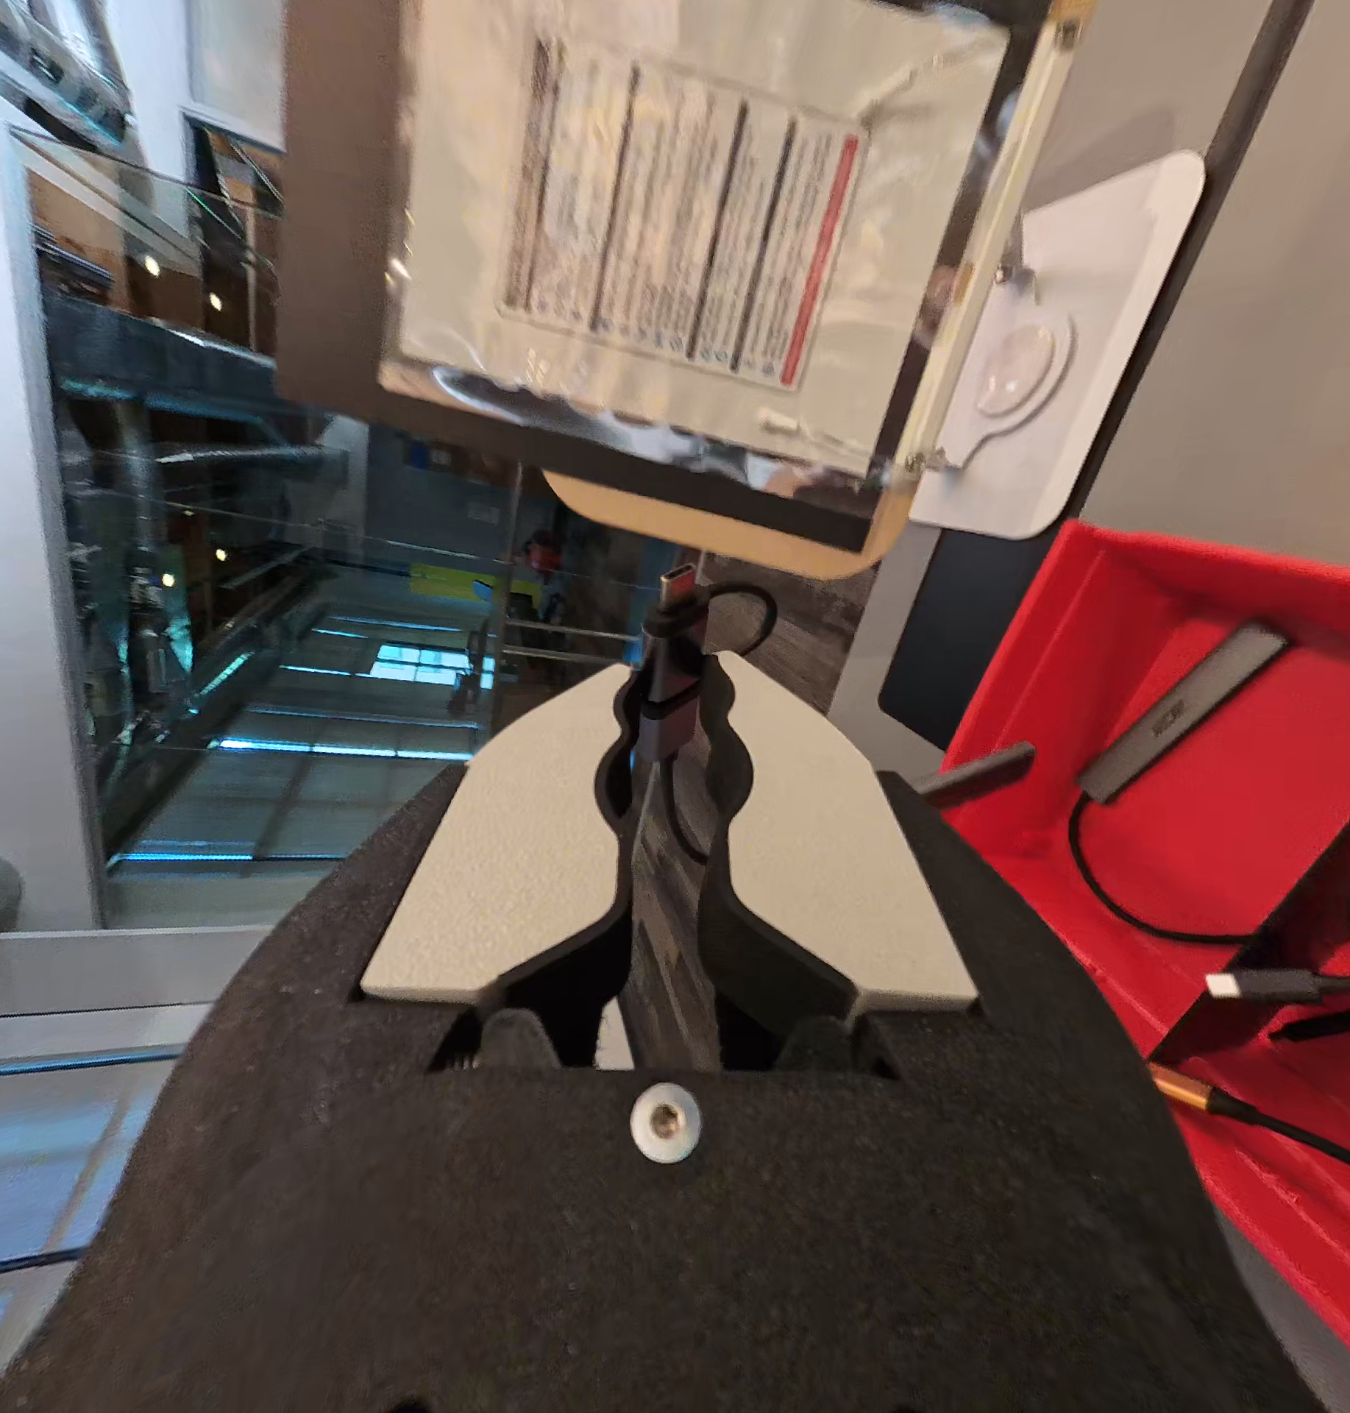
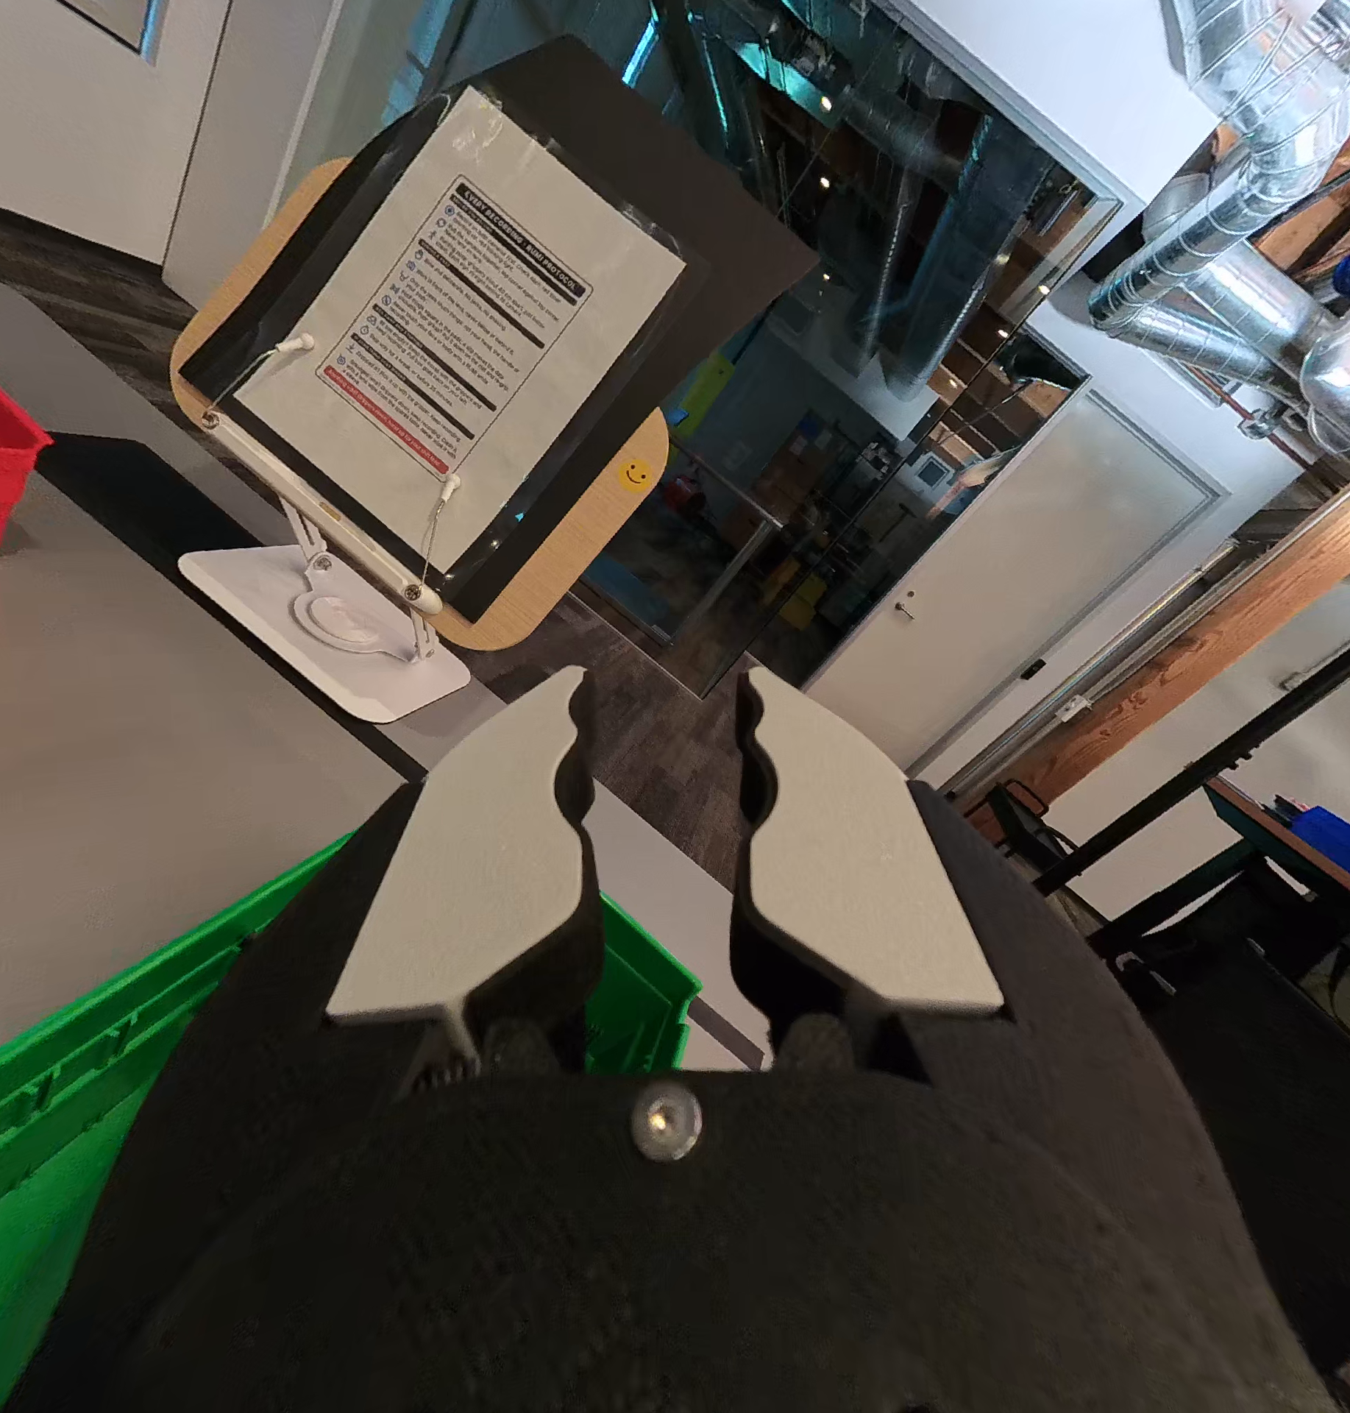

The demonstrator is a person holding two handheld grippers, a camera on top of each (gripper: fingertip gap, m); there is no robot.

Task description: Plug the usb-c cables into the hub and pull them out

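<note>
We have the left gripper [image 1: 668, 673] closed on a usb-c cable plug [image 1: 668, 688], pinched near the tips of the fingers [image 1: 534, 826] with the metal connector end poking out past them and a thin black cord looping off to the side. The plug is lifted clear of everything and pointed at the document stand [image 1: 656, 252], away from the work. The hub [image 1: 1184, 711], a slim grey bar with its own black lead, lies in the red bin [image 1: 1115, 604] off to our right in the left wrist view, with another white-tipped cable end [image 1: 1229, 984] and an orange-collared plug [image 1: 1184, 1089] lower in the same bin.

The right gripper [image 2: 660, 688] carries nothing; its fingers [image 2: 480, 864] stand parted with a clear gap, hovering above a green bin [image 2: 83, 1132] on the grey surface [image 2: 121, 764] (the red bin shows only as a corner at the far left of this view).

By our reckoning we are mid-carry, plug in hand, with insertion yet to come. To do it well, we should swing the left gripper round to the red bin and line the connector's flat face with the hub's port edge before pushing. We cannot tell from here which side of the hub carries the ports. The hub is light and loose, so we would bring the right gripper over to pin it while the plug goes in straight, not at a slant.
</note>
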